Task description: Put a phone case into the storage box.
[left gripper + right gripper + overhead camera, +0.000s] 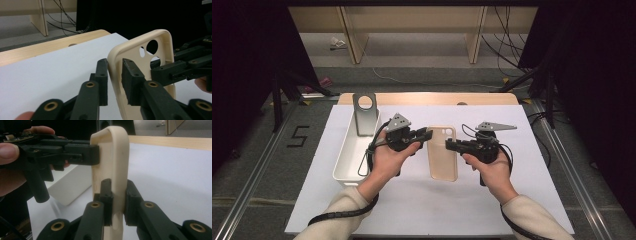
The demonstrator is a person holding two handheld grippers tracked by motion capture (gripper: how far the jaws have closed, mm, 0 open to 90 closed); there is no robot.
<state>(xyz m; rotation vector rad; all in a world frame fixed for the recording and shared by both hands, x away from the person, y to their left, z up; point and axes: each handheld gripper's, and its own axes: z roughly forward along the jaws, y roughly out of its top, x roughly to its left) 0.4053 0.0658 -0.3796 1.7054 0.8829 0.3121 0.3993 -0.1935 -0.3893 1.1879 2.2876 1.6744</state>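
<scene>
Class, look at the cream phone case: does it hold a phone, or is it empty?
Empty. In the left gripper view the phone case shows its bare inner face, with dark background visible through its camera holes.

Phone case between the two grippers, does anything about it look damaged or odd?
Nothing stands out. The cream phone case looks intact, gripped on opposite side rims by the left gripper and right gripper. The white tray sits square.

Left gripper (428, 134) in the left hand (387, 160), jaws clamped, pointing inward, right gripper (448, 145) in the right hand (492, 167), jaws clamped, facing it
</scene>
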